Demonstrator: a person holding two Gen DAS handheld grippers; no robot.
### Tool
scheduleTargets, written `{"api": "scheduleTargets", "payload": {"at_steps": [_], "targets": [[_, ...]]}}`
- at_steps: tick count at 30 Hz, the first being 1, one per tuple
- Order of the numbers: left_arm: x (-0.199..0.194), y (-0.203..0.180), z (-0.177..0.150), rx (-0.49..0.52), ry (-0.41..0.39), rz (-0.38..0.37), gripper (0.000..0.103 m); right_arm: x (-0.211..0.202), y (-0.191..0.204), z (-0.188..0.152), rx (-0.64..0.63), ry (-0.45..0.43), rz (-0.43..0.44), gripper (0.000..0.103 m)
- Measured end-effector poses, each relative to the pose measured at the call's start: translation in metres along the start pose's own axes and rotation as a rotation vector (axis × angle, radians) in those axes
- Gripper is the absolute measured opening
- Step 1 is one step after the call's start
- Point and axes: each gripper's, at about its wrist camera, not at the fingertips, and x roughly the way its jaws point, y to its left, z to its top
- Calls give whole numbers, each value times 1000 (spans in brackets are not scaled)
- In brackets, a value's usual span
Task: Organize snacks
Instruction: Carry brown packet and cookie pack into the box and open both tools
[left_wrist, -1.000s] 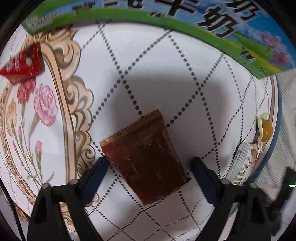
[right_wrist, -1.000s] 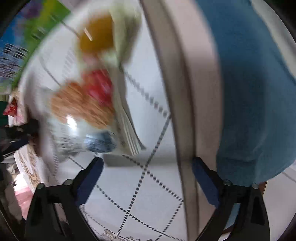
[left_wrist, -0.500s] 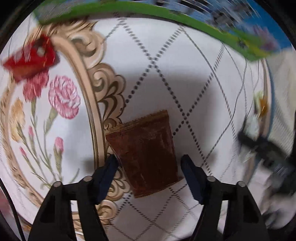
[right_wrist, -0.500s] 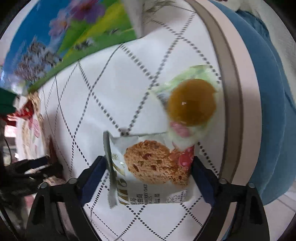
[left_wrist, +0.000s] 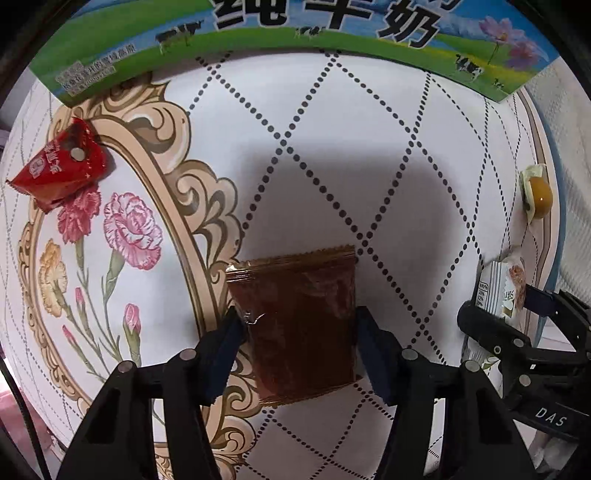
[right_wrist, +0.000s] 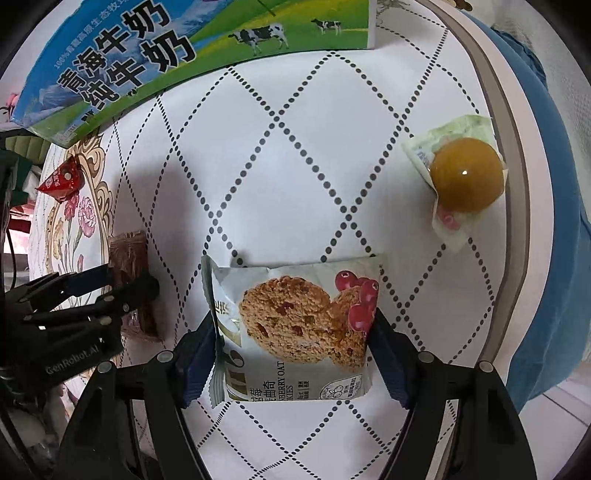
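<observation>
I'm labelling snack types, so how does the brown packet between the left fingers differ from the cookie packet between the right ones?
The brown packet is dark, see-through and unprinted; the cookie packet is pale, opaque, with a cookie-and-cranberry picture and lettering. Both are flat pouches with crimped ends, each pinched by its sides, in the left gripper and right gripper.

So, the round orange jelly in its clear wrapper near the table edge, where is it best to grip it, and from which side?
Probably at the round orange jelly dome itself, from straight above, fingers across its widest part. It lies flat on the white tablecloth, and its thin wrapper flaps give little to hold. The table rim is close beside it, so a side approach looks awkward.
</observation>
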Motion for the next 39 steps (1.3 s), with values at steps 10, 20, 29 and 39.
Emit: {"api": "scheduleTargets", "payload": {"at_steps": [10,20,29,39], "targets": [[-37,18,-12,-63,-72,-24,52,-3,35,5,9,-88,-2,65],[-163,44,8,-38,-269,-127,52,-81,44,23,8,-194,125,65],[-231,38,125,16,-370,-108,52,-188,77,131,-63,-418,160,65],[-162,64,259,-9,-208,-42,52,-141,109,298,-86,-352,40,65]]}}
